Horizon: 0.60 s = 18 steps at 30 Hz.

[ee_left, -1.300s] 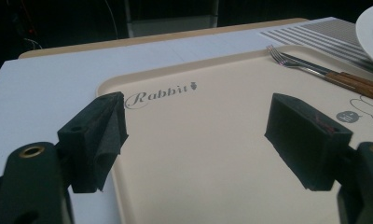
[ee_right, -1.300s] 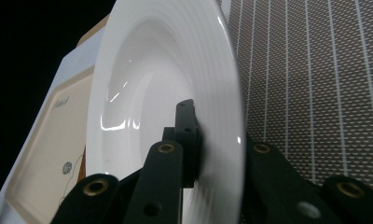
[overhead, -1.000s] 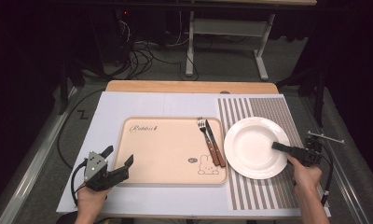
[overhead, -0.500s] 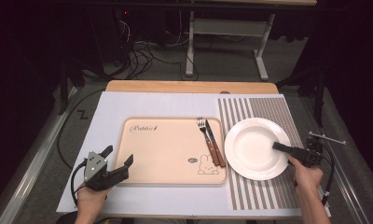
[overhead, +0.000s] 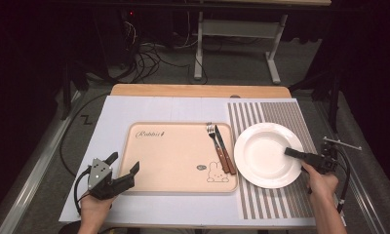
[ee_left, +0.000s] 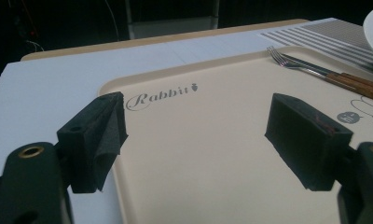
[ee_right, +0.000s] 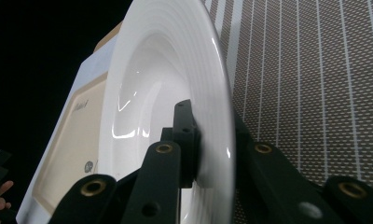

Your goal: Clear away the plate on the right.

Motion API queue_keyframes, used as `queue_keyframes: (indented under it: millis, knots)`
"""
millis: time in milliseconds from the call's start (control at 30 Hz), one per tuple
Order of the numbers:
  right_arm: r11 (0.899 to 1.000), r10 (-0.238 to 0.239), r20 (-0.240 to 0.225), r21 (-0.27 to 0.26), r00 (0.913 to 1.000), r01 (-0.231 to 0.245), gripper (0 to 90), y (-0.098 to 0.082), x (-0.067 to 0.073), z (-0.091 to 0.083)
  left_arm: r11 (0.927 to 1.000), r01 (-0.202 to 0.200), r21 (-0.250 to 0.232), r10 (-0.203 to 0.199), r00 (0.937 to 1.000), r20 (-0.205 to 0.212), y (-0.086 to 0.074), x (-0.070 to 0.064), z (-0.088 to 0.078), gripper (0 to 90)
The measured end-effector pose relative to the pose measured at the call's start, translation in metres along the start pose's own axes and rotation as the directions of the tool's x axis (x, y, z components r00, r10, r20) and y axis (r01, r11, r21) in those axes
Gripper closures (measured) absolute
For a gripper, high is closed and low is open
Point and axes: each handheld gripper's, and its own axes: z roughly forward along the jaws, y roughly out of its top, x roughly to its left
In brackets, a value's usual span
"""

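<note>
A white plate (overhead: 261,156) lies on a striped placemat (overhead: 281,114) at the right. My right gripper (overhead: 293,153) is shut on the plate's right rim, one jaw over it and one under. In the right gripper view the plate (ee_right: 147,93) rim runs between the jaws of that gripper (ee_right: 208,126). A beige tray (overhead: 173,161) sits mid-table with a fork (overhead: 213,136) and a knife (overhead: 224,152) lying along its right side. My left gripper (overhead: 125,162) hovers open at the tray's lower left corner; the left gripper view has its jaws (ee_left: 194,126) wide apart over the tray (ee_left: 198,158), holding nothing.
A white sheet (overhead: 159,107) covers the wooden table under the tray. The striped placemat (ee_right: 306,84) reaches to the table's right edge. Cables and a metal stand (overhead: 232,29) are on the dark floor beyond the far edge.
</note>
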Motion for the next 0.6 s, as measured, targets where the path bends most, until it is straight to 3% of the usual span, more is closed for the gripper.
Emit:
queue_keyframes:
  millis: [133,367,600]
  knots:
    - [1.000,-0.008,-0.007,0.005,0.9999,0.008,82.8,0.001,0.004,0.001,1.0000,0.001,0.000,-0.001,1.0000,0.000,0.000,0.000,0.000,20.6]
    - [1.000,-0.017,-0.060,0.015,0.9981,0.018,82.8,0.001,0.015,0.004,1.0000,0.003,0.001,-0.003,1.0000,-0.001,0.000,0.000,0.000,20.6]
    - [0.998,-0.013,-0.091,0.053,0.9958,0.018,82.6,-0.004,0.024,0.014,1.0000,0.006,-0.007,-0.006,0.9999,-0.009,0.000,0.000,0.000,20.8]
